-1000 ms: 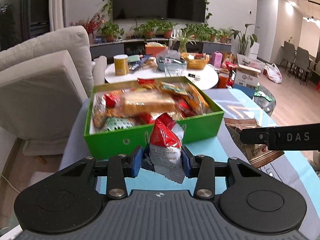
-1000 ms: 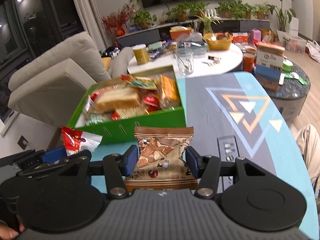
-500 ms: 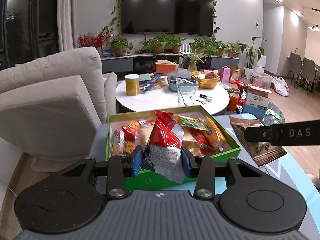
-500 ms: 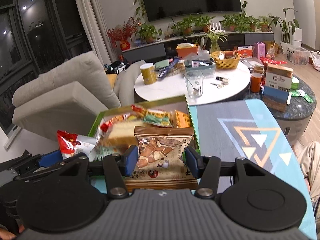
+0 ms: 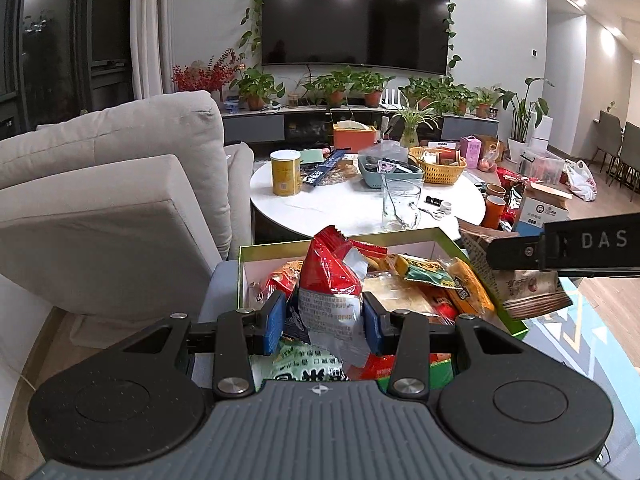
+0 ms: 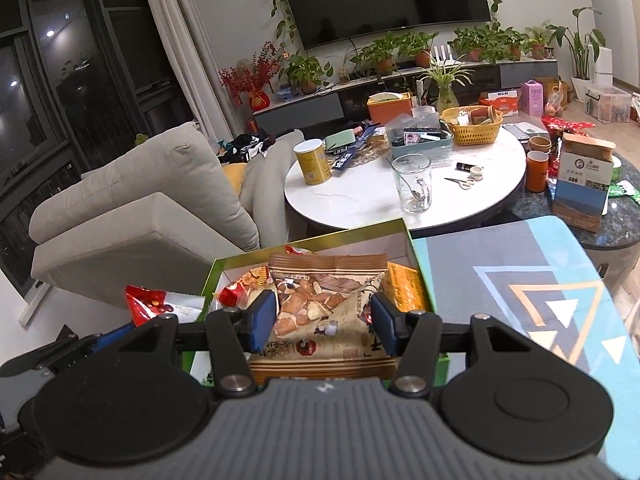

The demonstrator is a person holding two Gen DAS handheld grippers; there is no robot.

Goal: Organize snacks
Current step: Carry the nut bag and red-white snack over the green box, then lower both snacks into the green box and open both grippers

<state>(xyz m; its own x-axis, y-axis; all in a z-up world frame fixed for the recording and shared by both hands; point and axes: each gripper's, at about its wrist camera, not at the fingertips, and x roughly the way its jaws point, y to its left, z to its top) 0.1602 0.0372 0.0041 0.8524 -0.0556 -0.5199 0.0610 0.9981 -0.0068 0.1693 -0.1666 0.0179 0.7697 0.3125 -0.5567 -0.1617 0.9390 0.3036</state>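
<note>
We hold the left hand-held gripper (image 5: 324, 322) up over the green box (image 5: 478, 258). Its two blue pads are squeezed tight on a red snack bag (image 5: 330, 280). The bag stands up between the pads, and its red top pokes up above them. Its silver bottom with small print hangs down.

We hold the right hand-held gripper (image 6: 323, 322) over the same green box (image 6: 416, 248). Its blue pads stand wide apart, and each one presses on a side of a brown snack bag (image 6: 326, 300). This bag is wide and flat, with pictures of nuts on it. In the left view we see the brown snack bag (image 5: 520, 292) at the right edge of the box, under the black arm of the right hand-held gripper. In the right view we see the red snack bag (image 6: 160, 306) at the left, just outside the left side of the box.

The box is open and full of other snacks (image 5: 448, 280). There is a yellow pack, a green pack and some red ones. The box sits on a table with a blue and gray mat (image 6: 520, 280) that has triangles on it.

Behind the box there is a gray sofa (image 5: 120, 200) and a round white table (image 6: 360, 200). On it stand a yellow can (image 6: 312, 162) and a glass cup (image 6: 412, 184).
</note>
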